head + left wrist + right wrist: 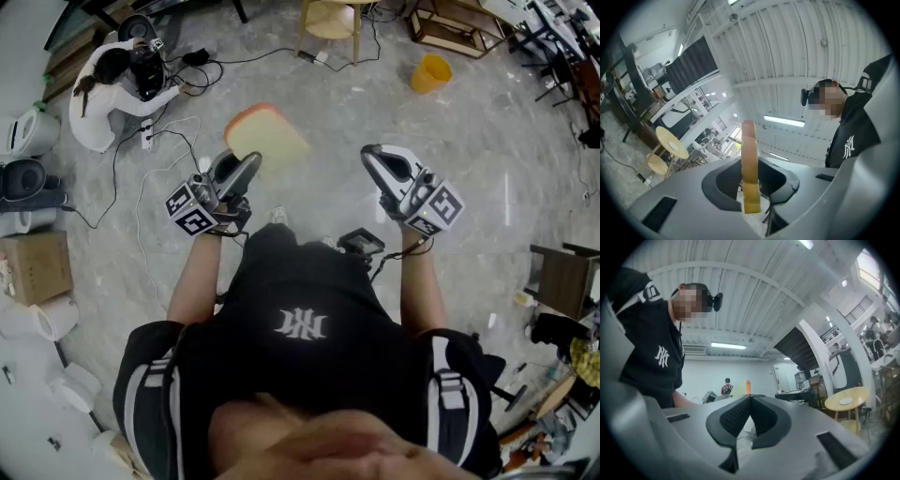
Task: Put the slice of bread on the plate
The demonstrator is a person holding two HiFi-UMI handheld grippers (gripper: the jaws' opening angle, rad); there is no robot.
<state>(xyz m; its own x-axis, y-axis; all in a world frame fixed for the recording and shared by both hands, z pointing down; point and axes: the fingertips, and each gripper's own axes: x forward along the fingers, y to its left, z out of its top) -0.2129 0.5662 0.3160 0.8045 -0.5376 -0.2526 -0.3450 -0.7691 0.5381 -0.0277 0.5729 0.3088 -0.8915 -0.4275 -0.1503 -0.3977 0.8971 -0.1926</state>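
Tan-crusted slice of bread is pinched by one edge in the left gripper, held aloft probably for carrying to a plate not in view, while the right gripper is closed, empty.

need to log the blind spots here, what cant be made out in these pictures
- The plate: in no view, so where it stands cannot be told.
- The slice of bread: the left gripper view shows it edge-on only; in the head view the left gripper covers its near end.
- The distant person, right gripper view: too small to tell more.
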